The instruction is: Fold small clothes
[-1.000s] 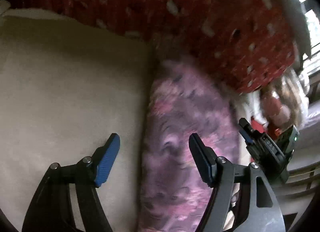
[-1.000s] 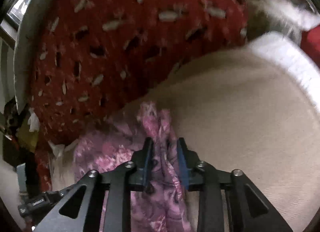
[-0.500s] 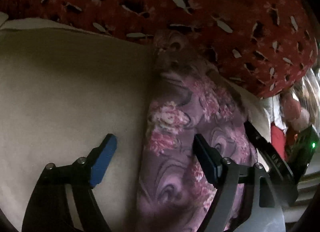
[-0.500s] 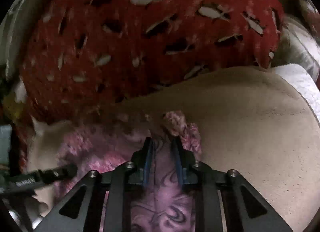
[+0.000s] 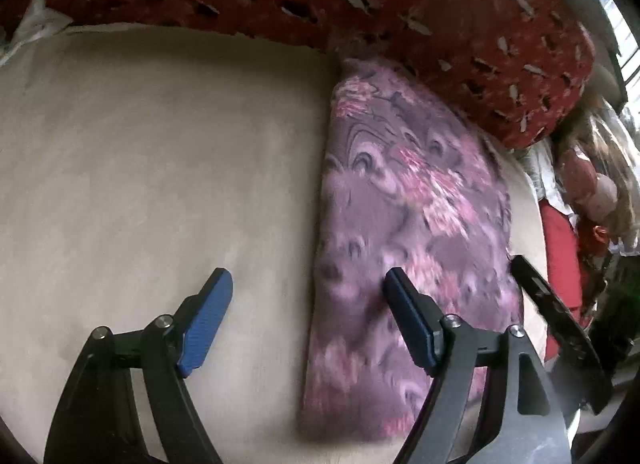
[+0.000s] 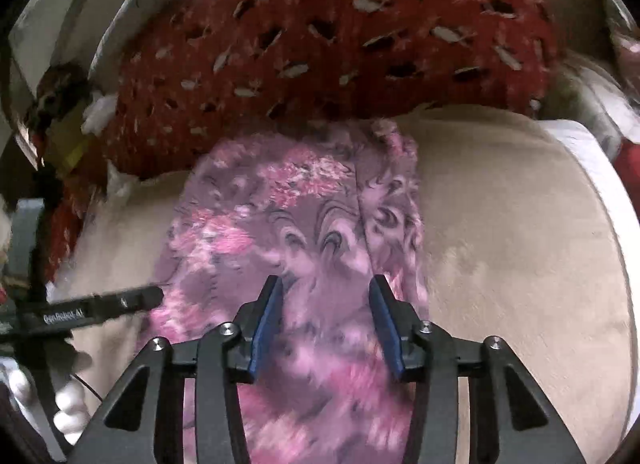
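We see the garment (image 5: 412, 232), a purple cloth printed with pink flowers and dark swirls, lying as a long folded strip on a beige cushion (image 5: 152, 167); in the left wrist view it fills the stretch from about one o'clock down to five o'clock, and in the right wrist view (image 6: 288, 223) it runs from the centre down to six o'clock. Its far end touches a red blanket (image 5: 360, 11) speckled with pale and dark dashes, which lies across the top from ten to two o'clock. Our right gripper (image 6: 326, 324) is over the garment with its blue pads apart and opening; cloth shows between them but the pads do not press on it. Our left gripper (image 5: 308, 318) stands wide, one blue pad over the bare cushion at seven o'clock and the other over the garment's left part at five o'clock, holding nothing. In the right wrist view a black finger of the left gripper comes in at nine o'clock bearing pale lettering that we read roughly as "GenRobot AI", though blur makes it uncertain. A white edge (image 6: 592, 155) borders the cushion at three o'clock. At three o'clock in the left wrist view sit blurred red and tan things (image 5: 580, 199) that we cannot make out.
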{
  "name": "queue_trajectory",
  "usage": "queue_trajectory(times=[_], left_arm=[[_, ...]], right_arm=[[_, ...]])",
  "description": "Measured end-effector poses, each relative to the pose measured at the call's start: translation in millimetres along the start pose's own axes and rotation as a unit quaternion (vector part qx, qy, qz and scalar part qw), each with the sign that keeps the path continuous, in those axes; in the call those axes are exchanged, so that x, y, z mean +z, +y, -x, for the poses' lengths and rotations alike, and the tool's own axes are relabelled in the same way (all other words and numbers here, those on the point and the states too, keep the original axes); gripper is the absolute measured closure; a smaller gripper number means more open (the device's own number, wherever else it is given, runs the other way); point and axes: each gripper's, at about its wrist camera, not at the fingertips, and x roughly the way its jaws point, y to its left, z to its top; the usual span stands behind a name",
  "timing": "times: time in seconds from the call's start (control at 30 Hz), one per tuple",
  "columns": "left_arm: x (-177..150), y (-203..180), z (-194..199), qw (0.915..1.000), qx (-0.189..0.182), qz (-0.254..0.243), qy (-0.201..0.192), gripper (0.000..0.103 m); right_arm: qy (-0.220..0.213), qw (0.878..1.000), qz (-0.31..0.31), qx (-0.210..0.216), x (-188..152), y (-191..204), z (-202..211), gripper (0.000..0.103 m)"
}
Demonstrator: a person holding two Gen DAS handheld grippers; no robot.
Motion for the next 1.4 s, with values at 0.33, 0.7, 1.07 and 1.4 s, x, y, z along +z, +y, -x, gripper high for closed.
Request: queue_trajectory(times=[0.33, 0.7, 1.07, 1.4], left_arm=[[-39, -16, -14, 0.9965, 0.068, -0.048, 0.012, 0.024], [-43, -14, -14, 0.9969, 0.066, -0.038, 0.018, 0.022], [9, 4, -2, 0.9993, -0.022, 0.018, 0.025, 0.023], [66, -3, -54, 0.9935, -0.069, 0.057, 0.071, 0.023]], right_arm=[[0.016, 0.999, -0.017, -0.034, -44, -10, 6, 0.054], [-0.003, 0.998, 0.023, -0.055, -54, 6, 0, 0.042], [-0.033, 0.997, -0.067, -0.003, -3, -14, 16, 0.038], [-0.014, 0.994, -0.111, -0.003, 66, -32, -55, 0.096]])
